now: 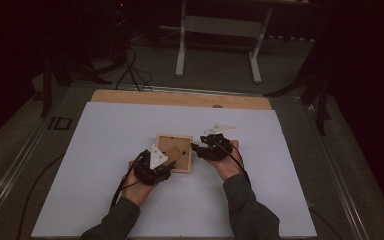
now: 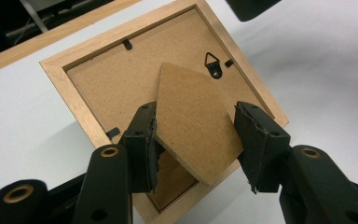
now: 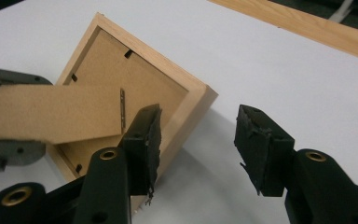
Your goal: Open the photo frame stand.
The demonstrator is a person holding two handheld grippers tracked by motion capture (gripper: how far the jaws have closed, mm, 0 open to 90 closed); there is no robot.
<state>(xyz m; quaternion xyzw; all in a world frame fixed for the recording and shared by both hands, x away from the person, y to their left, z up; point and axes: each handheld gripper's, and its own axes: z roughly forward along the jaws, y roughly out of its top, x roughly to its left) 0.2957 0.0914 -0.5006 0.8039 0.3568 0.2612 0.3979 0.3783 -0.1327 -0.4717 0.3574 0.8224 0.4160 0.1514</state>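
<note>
- Light wooden square picture frame (image 1: 174, 152): lies face down near the middle of the white tabletop (image 1: 105, 165), back side up, between the two grippers.
- Brown fibreboard backing panel (image 2: 121, 79): sits recessed inside the frame's rim and is held by small black turn clips (image 2: 127, 44) along the inner edge.
- Small black triangular hanging loop (image 2: 213, 64): fixed near one corner of the backing.
- Brown fibreboard easel stand (image 2: 196, 121): hinged to the backing and lifted up off it at an angle.
- Markings: no brand, label or readable writing can be seen on the frame or backing.
- Left gripper (image 2: 196, 140): its jaws straddle the raised stand, the left pad touching the stand's edge; a small gap shows at the right pad, so no firm clamp is evident.
- Right gripper (image 3: 198, 140): jaws apart, nothing between them; one jaw sits just beside the frame's outer corner.
</note>
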